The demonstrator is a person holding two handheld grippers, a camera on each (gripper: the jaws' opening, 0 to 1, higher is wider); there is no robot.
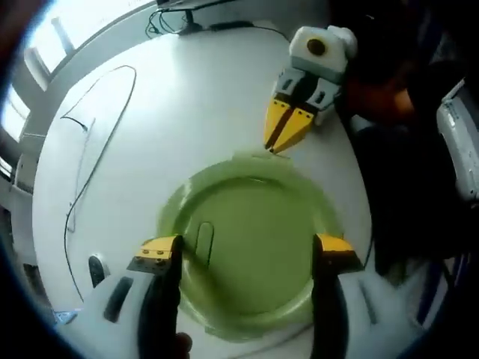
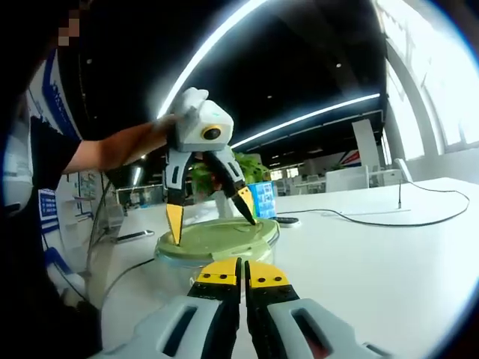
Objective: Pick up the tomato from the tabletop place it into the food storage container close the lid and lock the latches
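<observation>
Two grippers at one lidded green container (image 1: 247, 247): left gripper (image 1: 247, 254) wide open above, right gripper (image 2: 241, 273) closed, empty.

Both grippers have white bodies with black fingers (image 1: 161, 284) tipped yellow; the person wears a dark sleeve (image 2: 41, 161).

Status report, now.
Left gripper open above round green lidded container. Right gripper shut beside its rim. White table; nothing blocking.
</observation>
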